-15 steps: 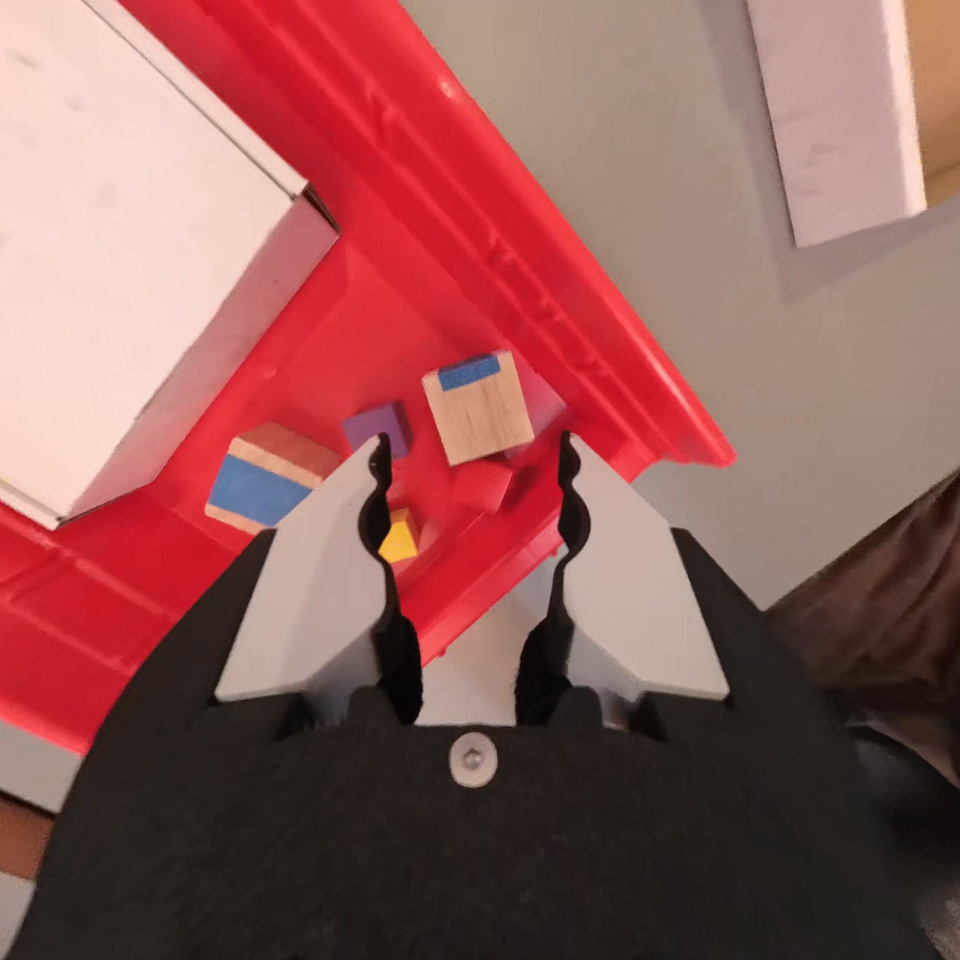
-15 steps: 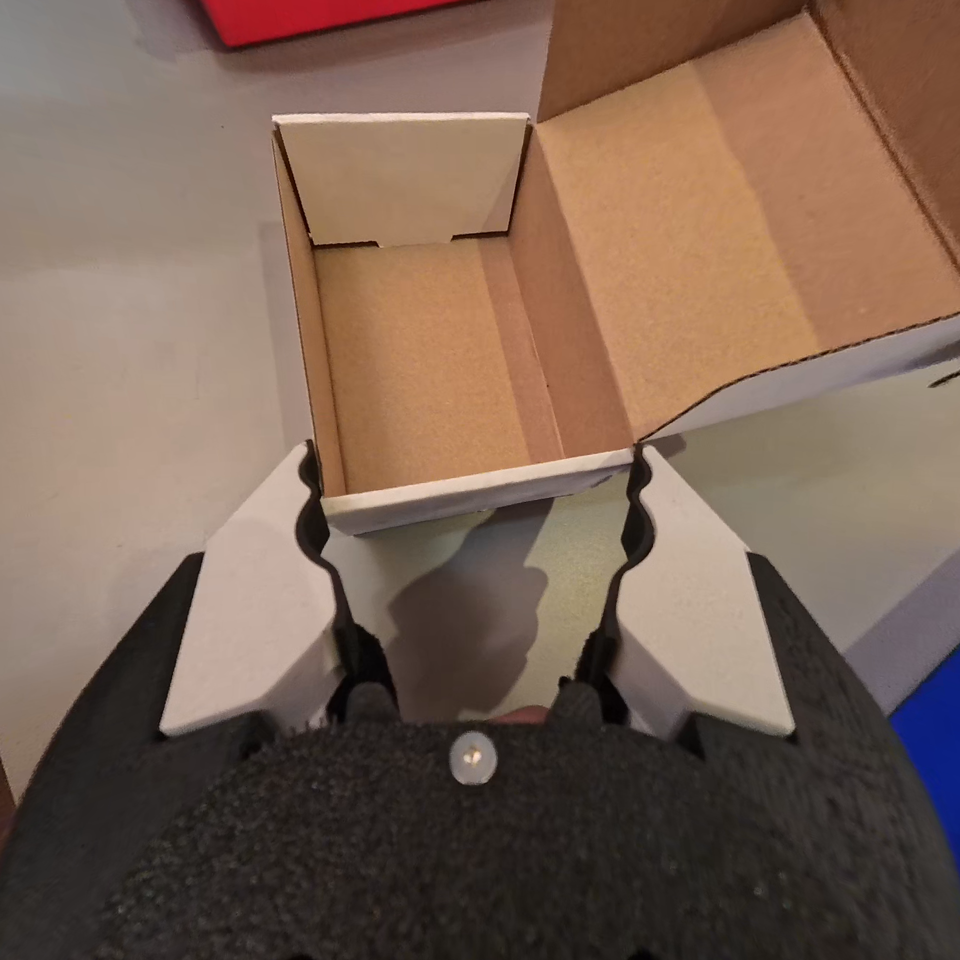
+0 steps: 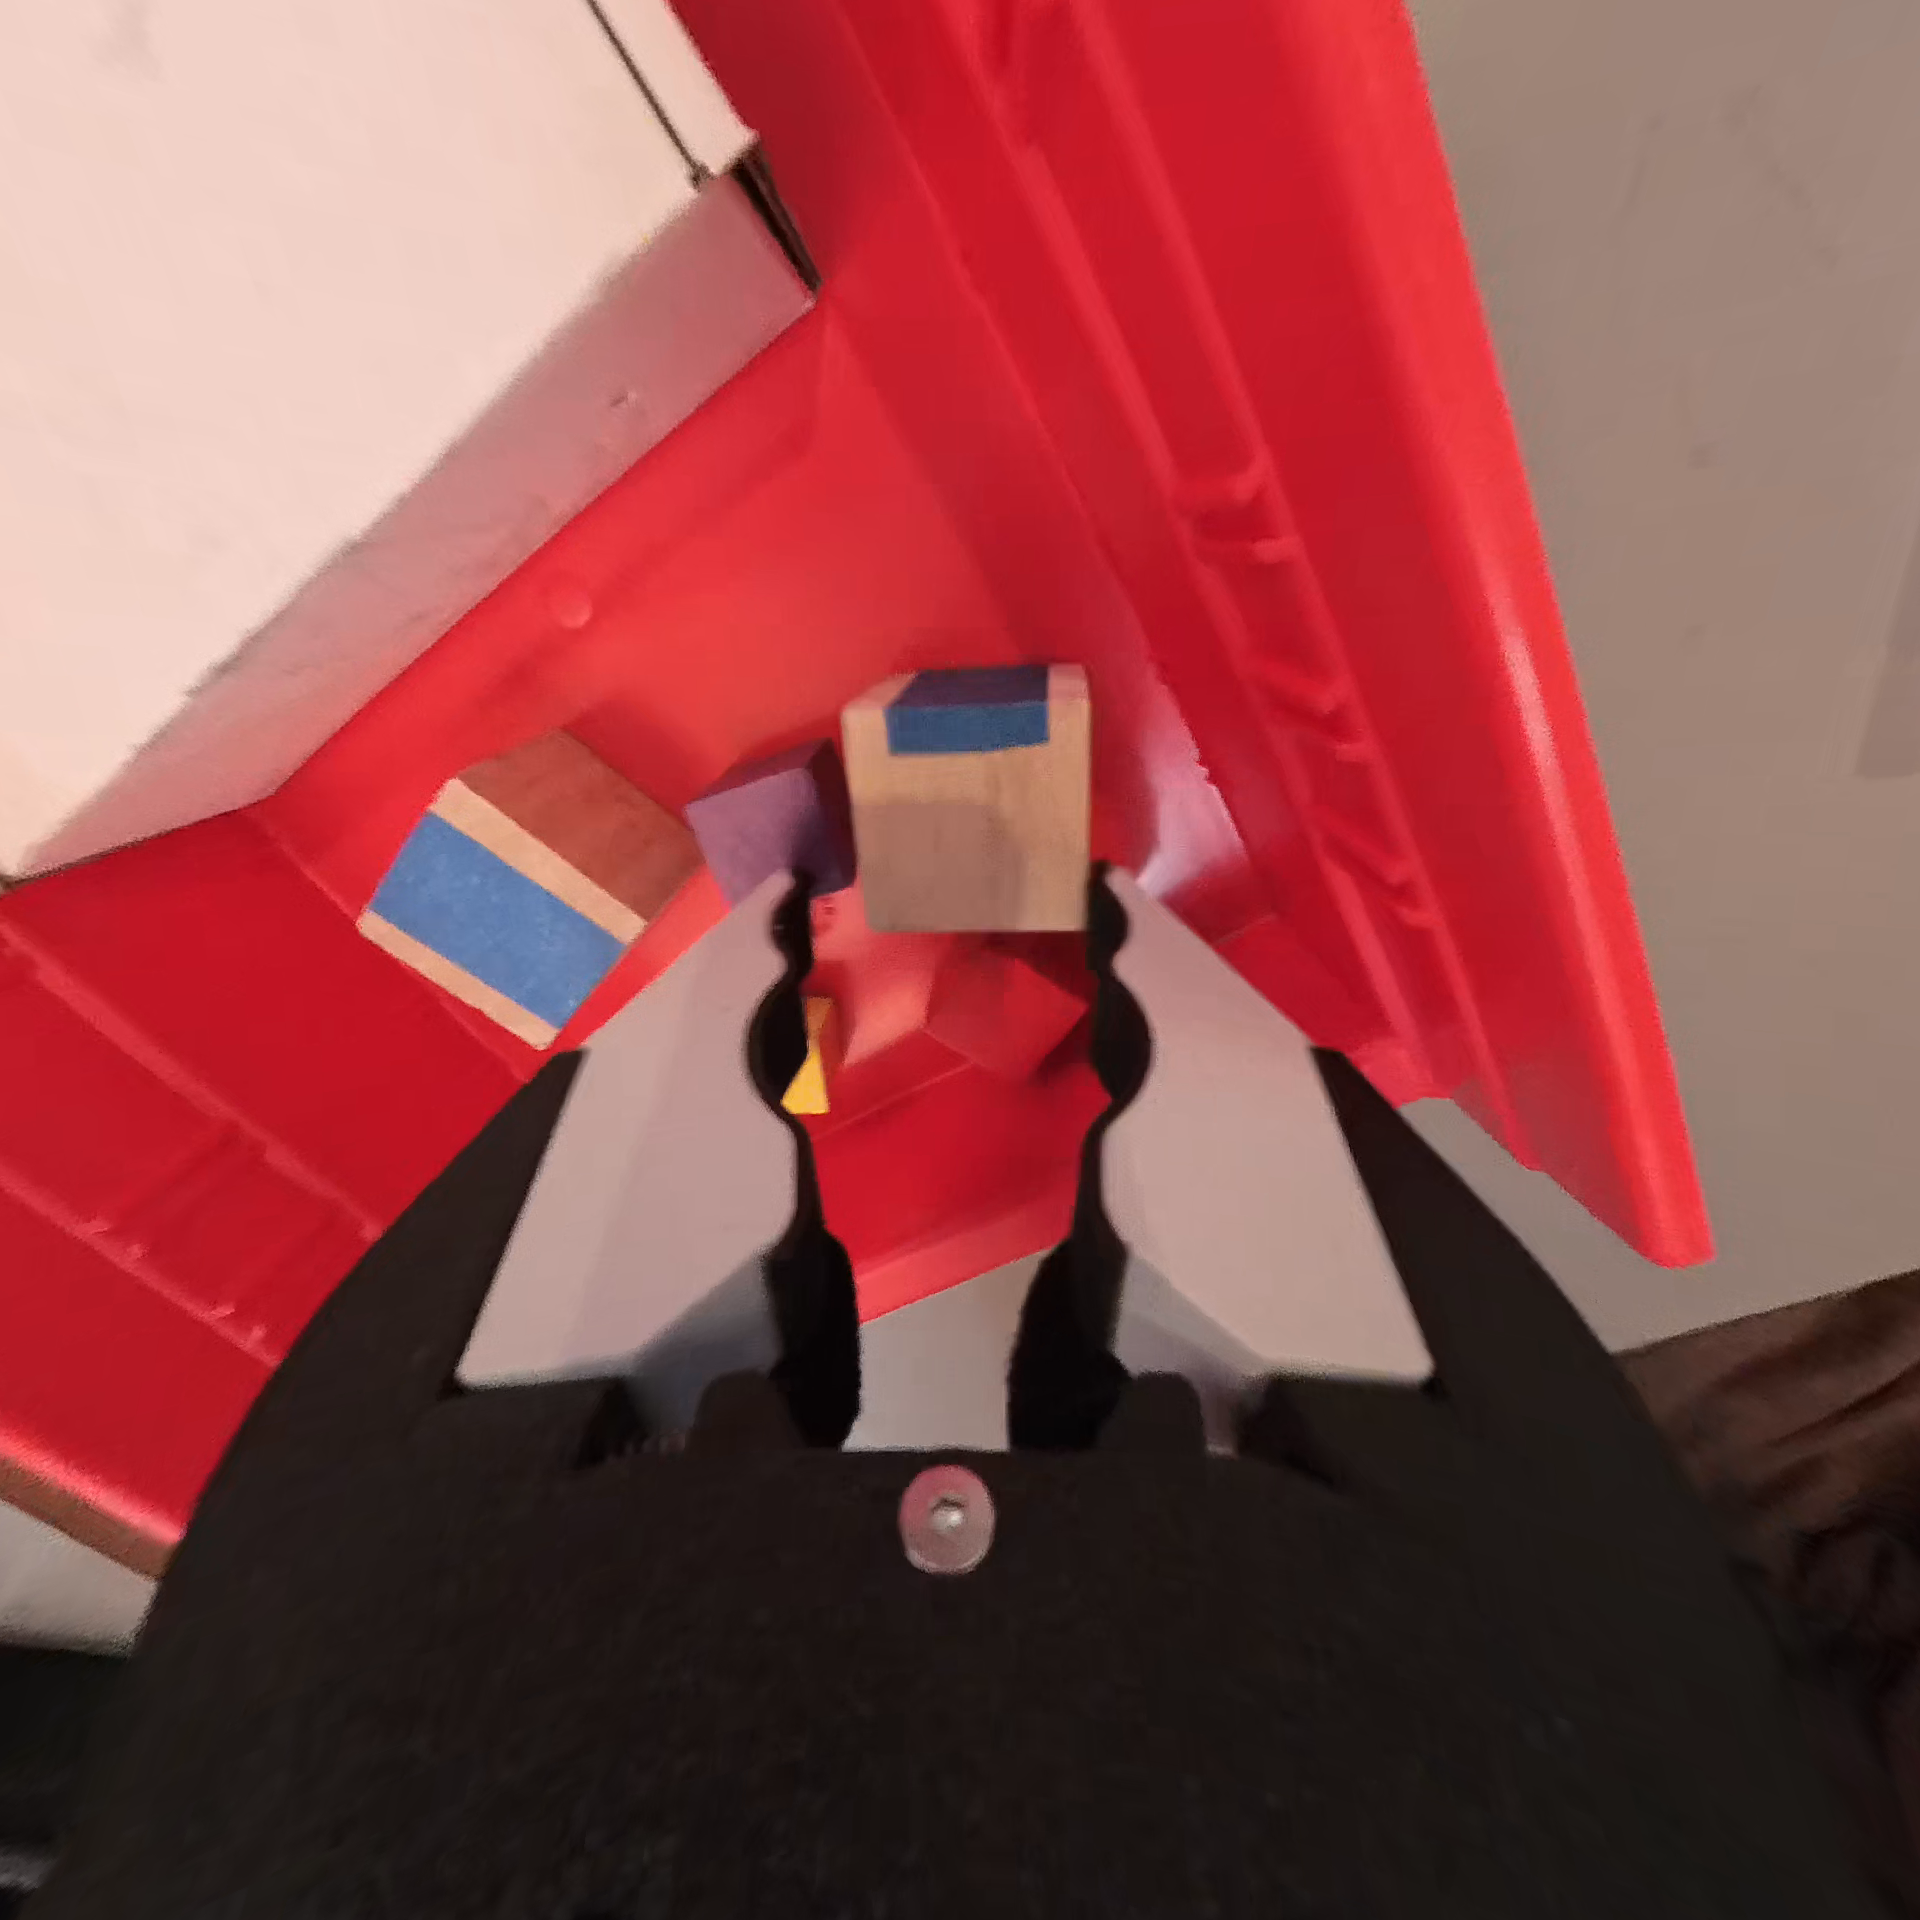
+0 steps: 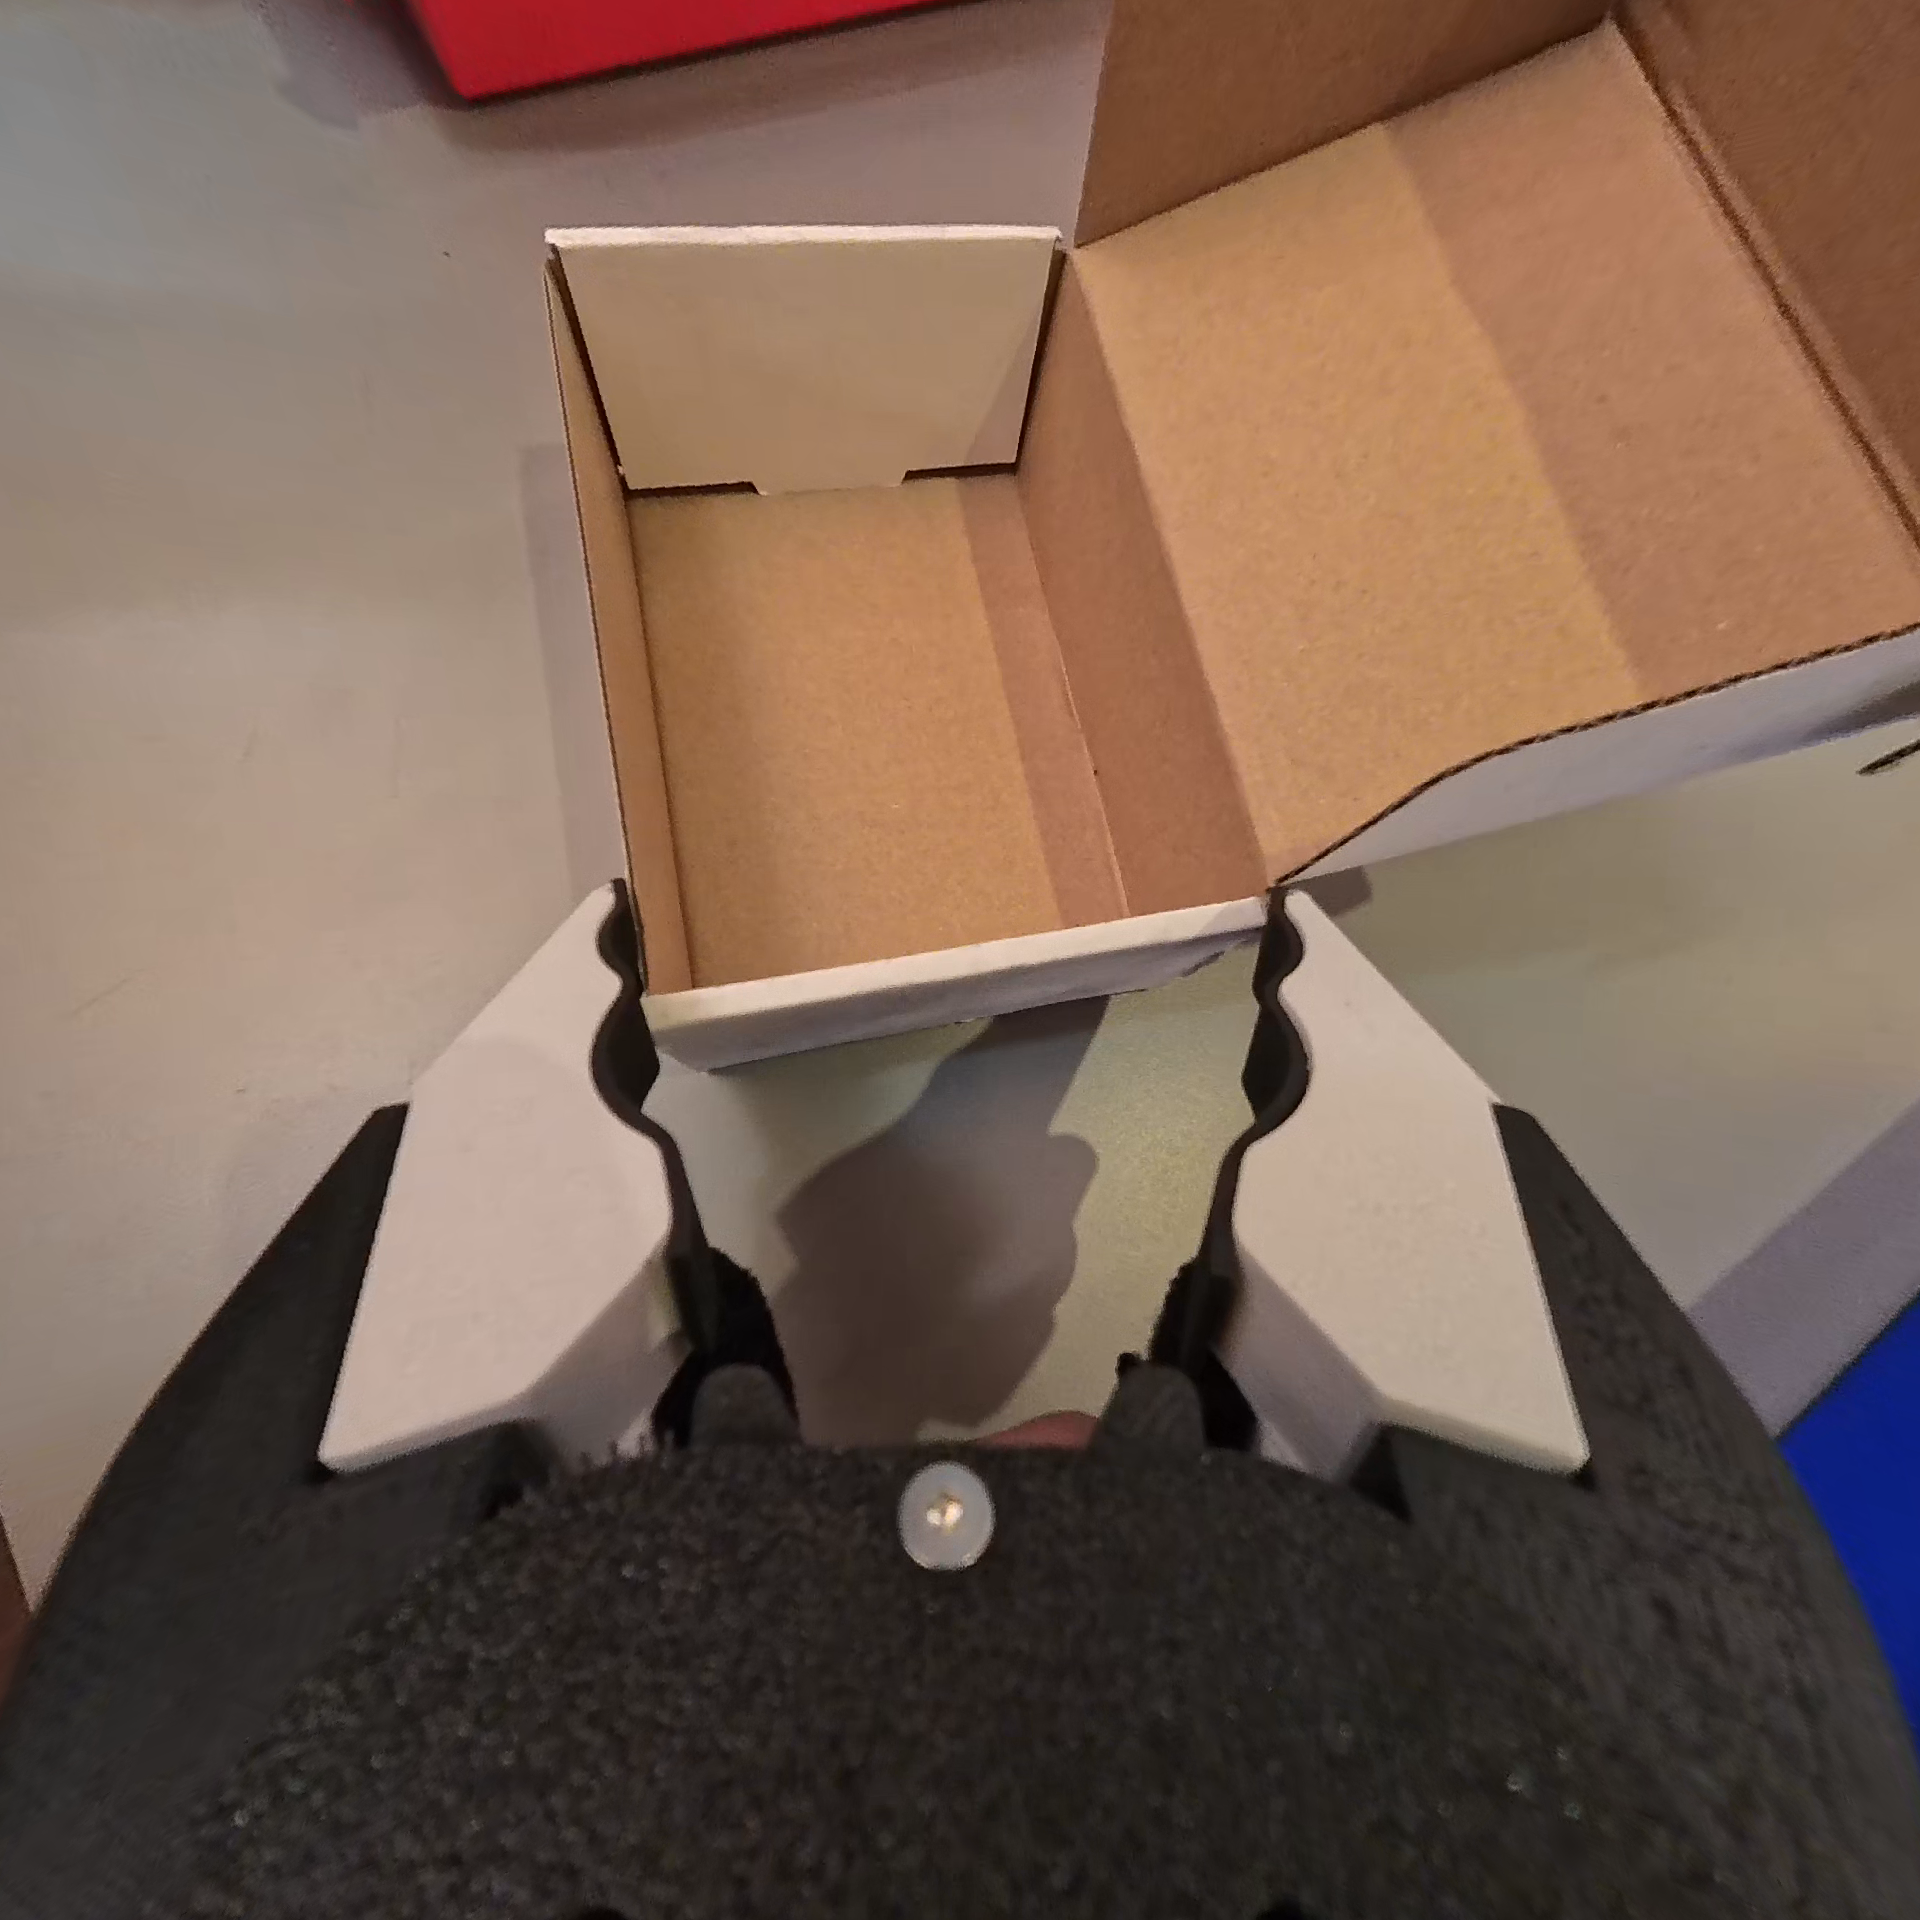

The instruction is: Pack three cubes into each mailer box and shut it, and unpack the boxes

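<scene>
Wood, plastic and cardboard under my tools

My left tool [image 3: 940, 894] and right tool [image 4: 940, 914] had smooth matt grey fingers on rough black grainy bodies; the red bin [image 3: 1299, 520] was glossy moulded plastic, the cubes [image 3: 971, 831] bare-grained wood with matt paint, the mailer box [image 4: 852, 727] raw brown cardboard inside, smooth white outside, on a matt table [image 4: 260, 623].

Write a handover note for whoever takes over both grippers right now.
Left gripper: open, empty, over the red bin, fingertips flanking the wooden cube with a blue patch.
Right gripper: open, empty, at the near wall of the open mailer box.
Bin also holds a blue-striped cube, purple cube, red cube, a yellow piece and a closed white box.
Done: box opened, no cubes inside.
Left: pack three cubes, shut it.
</scene>
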`<state>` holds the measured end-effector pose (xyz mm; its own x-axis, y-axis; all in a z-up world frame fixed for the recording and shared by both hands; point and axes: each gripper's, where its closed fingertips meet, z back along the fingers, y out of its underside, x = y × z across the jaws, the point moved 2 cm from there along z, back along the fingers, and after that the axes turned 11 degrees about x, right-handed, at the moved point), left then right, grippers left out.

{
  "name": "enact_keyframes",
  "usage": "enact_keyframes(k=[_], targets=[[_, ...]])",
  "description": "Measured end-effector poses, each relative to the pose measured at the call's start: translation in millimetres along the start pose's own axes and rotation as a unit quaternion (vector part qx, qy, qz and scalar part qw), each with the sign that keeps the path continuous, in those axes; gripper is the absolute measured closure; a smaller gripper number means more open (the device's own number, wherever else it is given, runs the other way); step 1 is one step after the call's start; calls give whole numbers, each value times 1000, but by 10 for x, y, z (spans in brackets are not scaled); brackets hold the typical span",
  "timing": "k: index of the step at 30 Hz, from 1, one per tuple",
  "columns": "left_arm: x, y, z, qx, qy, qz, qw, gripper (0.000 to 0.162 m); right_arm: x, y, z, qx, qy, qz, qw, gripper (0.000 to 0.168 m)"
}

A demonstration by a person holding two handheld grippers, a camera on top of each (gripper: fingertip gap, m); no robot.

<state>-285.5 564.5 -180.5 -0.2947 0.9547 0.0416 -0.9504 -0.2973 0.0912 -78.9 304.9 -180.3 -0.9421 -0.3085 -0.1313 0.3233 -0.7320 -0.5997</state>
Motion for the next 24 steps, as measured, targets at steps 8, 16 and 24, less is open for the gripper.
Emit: enact_keyframes(k=[8, 16, 24], targets=[[56, 35, 119, -25, 5, -15, 1000, 122, -1, 1, 0, 1, 0, -2, 1000, 52], [-847, 29, 1500, -249, -7, -285, 925, 123, 4, 1, 1, 3, 0, 5, 1000, 52], [-2234, -652, 613, -131, -10, -478, 869, 123, 37, 19, 21, 7, -6, 25, 1000, 52]])
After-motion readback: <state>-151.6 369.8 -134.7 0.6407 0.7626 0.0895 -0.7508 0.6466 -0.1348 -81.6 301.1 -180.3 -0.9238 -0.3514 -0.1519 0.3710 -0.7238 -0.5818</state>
